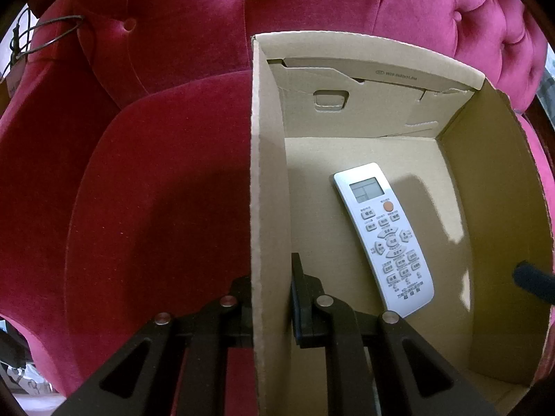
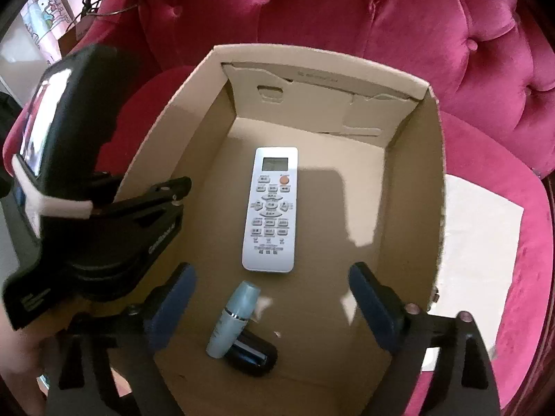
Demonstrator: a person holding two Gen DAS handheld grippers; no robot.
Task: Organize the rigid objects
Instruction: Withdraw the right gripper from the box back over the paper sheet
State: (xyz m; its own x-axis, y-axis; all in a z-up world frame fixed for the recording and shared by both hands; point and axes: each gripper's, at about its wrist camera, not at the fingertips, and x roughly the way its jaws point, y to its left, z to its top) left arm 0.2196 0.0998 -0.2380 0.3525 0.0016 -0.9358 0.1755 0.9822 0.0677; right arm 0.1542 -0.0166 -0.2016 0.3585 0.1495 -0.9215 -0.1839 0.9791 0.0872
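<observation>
While my left gripper [image 1: 270, 298] straddles the left wall of the cardboard box [image 1: 267, 173] at the lower middle of its frame, one finger sits outside and one inside, closed onto the wall itself. In the right wrist view that same gripper [image 2: 173, 190] shows at the left edge, clamped on the box rim. Right of it, on the box floor at the centre of the frame, lies the white remote control [image 2: 272, 209], flat, buttons up, screen toward the far wall. Below it, near the bottom centre, a pale blue bottle [image 2: 234, 315] lies tilted, touching a small black object [image 2: 255, 352]. My right gripper [image 2: 272, 308] hangs over these two with its fingers spread wide, holding nothing. The box rests on a red velvet armchair [image 2: 485, 69], and white paper [image 2: 475, 242] lies at the right.
</observation>
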